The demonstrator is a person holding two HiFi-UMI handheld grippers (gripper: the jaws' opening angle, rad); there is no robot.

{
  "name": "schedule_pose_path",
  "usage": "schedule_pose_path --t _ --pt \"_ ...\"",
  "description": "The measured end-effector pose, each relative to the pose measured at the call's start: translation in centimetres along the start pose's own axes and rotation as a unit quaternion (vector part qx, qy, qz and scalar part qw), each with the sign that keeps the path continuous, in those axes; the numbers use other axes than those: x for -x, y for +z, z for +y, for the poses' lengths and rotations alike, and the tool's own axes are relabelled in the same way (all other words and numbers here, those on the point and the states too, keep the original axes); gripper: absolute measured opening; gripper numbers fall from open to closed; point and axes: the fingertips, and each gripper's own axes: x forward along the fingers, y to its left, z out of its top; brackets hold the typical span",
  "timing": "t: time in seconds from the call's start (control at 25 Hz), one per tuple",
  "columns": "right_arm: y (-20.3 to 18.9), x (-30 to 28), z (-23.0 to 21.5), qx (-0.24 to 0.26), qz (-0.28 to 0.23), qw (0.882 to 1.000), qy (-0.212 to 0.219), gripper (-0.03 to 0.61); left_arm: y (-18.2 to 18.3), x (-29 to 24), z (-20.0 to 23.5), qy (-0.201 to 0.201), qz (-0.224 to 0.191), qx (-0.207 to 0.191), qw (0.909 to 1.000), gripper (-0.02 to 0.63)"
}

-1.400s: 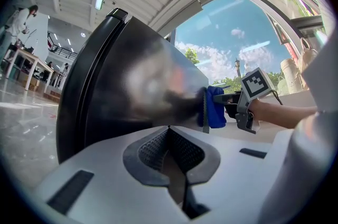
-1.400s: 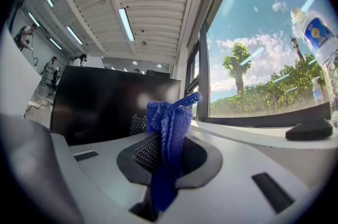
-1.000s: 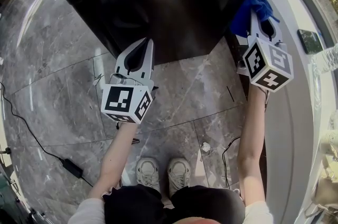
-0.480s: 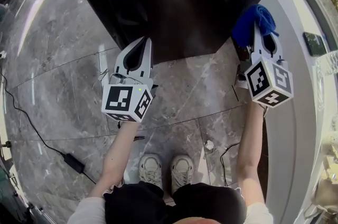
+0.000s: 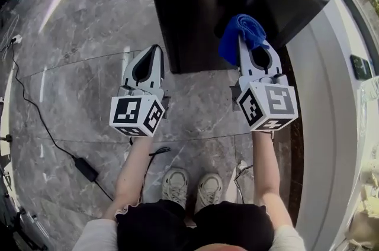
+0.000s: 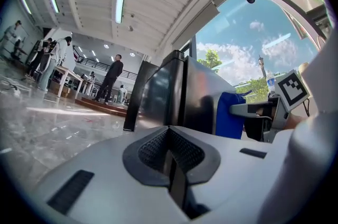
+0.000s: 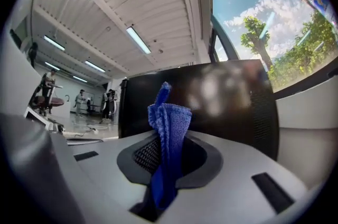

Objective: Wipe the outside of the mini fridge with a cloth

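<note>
2 arms extended forward; left gripper (image 5: 155,53) jaws closed, empty; right gripper (image 5: 253,50) clamping cloth (image 5: 238,35).

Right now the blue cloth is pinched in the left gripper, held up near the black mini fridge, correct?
No. The blue cloth is pinched in the right gripper, as the right gripper view shows; the left gripper is shut and empty. The cloth is held up near the black mini fridge.
</note>
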Motion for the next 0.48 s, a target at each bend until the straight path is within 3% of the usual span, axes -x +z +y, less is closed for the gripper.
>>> schedule_pose_path --t 0.28,0.48 --pt "-2.1 -4.2 10.3 0.024 0.016 0.994 0.107 0.064 0.8 2.0 3.4 0.036 -0.002 -0.006 0.9993 0.003" --pt "-3.1 -6.0 13.9 0.046 0.023 0.989 0.135 0.064 0.6 2.5 4.0 0.046 0.003 -0.009 0.9989 0.003"
